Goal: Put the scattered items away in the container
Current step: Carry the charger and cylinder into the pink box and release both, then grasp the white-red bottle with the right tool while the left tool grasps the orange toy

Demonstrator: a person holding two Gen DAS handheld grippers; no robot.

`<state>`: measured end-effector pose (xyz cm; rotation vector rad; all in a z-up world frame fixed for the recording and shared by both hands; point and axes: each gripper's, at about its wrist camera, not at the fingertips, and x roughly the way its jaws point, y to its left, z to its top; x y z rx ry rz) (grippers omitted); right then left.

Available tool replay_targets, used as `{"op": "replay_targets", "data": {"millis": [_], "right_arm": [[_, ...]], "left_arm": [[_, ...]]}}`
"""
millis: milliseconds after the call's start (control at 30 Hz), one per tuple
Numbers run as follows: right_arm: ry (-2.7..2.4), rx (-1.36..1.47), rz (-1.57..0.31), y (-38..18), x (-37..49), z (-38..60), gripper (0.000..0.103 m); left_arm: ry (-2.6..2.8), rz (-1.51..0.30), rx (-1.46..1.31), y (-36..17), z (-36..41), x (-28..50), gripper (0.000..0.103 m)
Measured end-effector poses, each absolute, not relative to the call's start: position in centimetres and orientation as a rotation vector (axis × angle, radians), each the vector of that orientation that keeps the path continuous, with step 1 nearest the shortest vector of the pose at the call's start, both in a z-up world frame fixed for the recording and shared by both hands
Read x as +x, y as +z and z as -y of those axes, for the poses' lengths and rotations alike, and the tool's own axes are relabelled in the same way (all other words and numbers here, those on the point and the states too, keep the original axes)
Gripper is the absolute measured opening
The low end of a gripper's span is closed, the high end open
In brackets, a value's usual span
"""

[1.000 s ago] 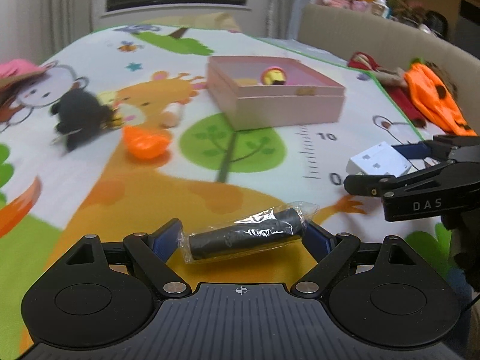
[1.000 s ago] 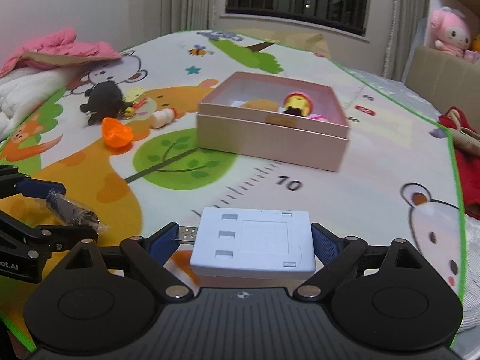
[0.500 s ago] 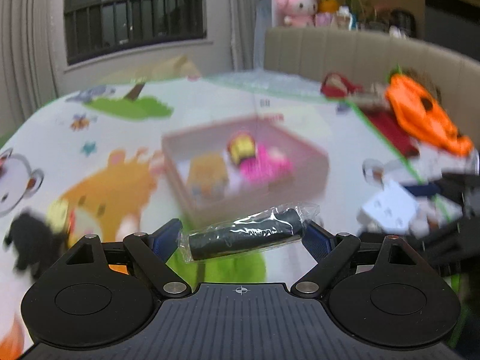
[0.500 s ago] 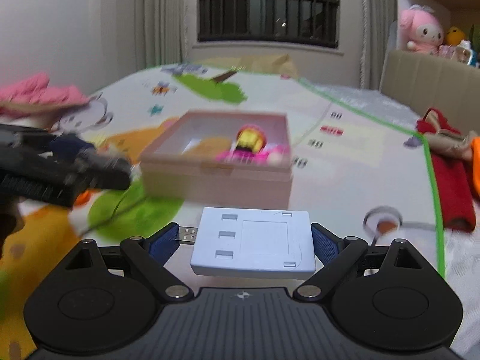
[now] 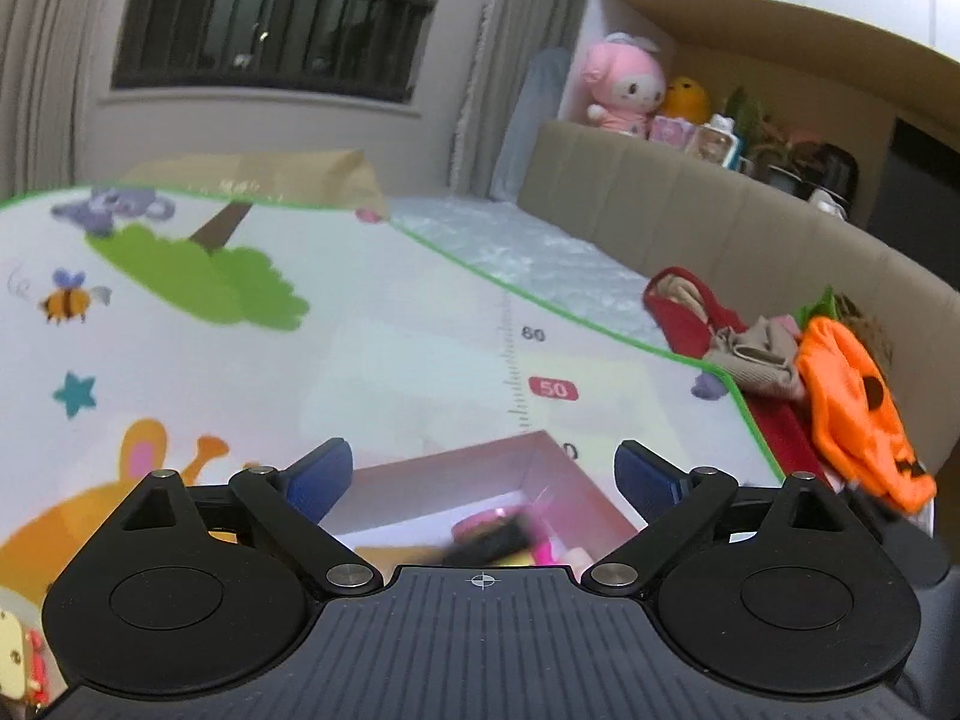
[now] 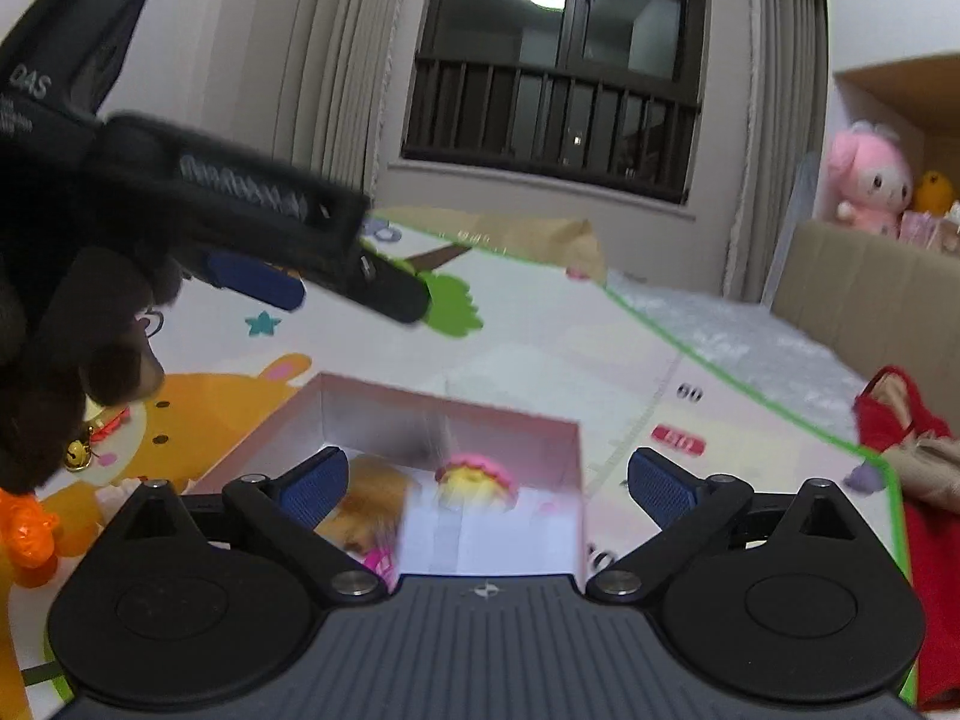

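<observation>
Both grippers, left gripper point(image 5: 483, 474) and right gripper point(image 6: 487, 477), are opening empty-jawed over the pink box point(image 6: 444, 414) at six o'clock.

A pink box point(image 6: 456, 420) sits on a white play mat point(image 5: 372, 324) printed with a green tree, a bee, a teal star and an orange animal, edged in green, beside red and orange cloths point(image 5: 852, 396), framed by blue-padded black fingers point(image 5: 318, 477).
</observation>
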<state>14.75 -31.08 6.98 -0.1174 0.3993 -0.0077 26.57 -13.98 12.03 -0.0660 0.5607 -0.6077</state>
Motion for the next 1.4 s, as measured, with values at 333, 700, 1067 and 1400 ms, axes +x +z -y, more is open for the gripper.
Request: {"op": "replay_targets", "data": {"millis": [333, 700, 1067, 1400], "right_arm": [[0.122, -0.167, -0.416, 6.2, 11.9, 26.1, 0.1], [0.348, -0.21, -0.533, 6.6, 14.8, 13.4, 0.08], [0.165, -0.23, -0.779, 2.2, 24.0, 9.2, 0.054], [0.265, -0.178, -0.766, 3.4, 17.2, 11.6, 0.026]], "left_arm": [[-0.296, -0.568, 0.107, 7.1, 4.5, 15.8, 0.102], [-0.188, -0.685, 0.074, 2.6, -5.5, 5.3, 0.103], [-0.225, -0.61, -0.106, 2.7, -9.8, 4.0, 0.103], [-0.252, -0.634, -0.073, 2.1, -9.0, 4.4, 0.103]]}}
